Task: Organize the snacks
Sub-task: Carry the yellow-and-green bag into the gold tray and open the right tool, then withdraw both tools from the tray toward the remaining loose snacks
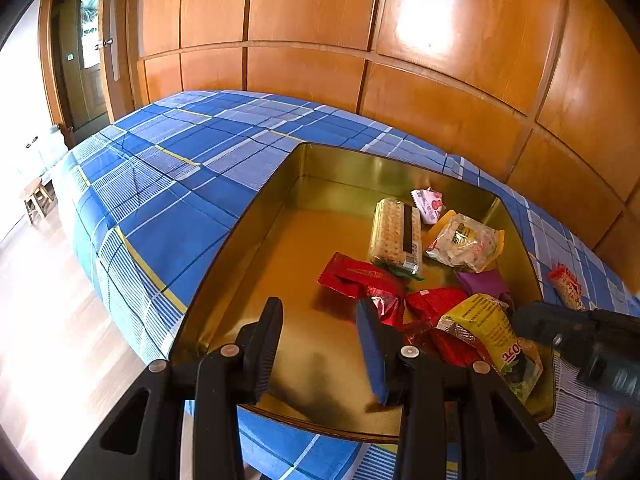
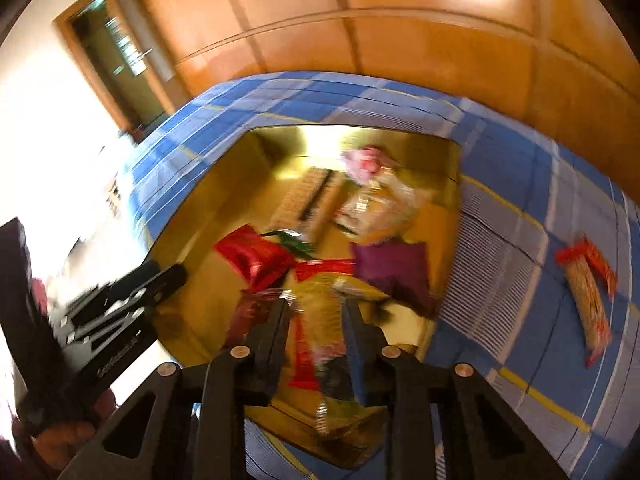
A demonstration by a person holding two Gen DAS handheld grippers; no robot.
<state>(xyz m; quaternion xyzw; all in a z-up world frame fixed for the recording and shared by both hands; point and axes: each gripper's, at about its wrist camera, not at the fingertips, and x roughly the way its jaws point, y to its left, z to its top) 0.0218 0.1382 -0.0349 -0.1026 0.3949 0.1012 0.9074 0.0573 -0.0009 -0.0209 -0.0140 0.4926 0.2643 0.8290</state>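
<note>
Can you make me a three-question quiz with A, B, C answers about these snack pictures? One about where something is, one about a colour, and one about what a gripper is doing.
1. The red-edged packet lies outside the tin. Where?
A on the floor
B on the checked cloth
C on a chair

2. What colour is the tin inside?
A gold
B green
C white

3. The left gripper is:
A shut on a snack
B out of sight
C open and empty

Answers:
1. B, it rests on the cloth right of the tin.
2. A, the bare bottom shines gold.
3. C, nothing sits in the gap between its fingers.
</note>
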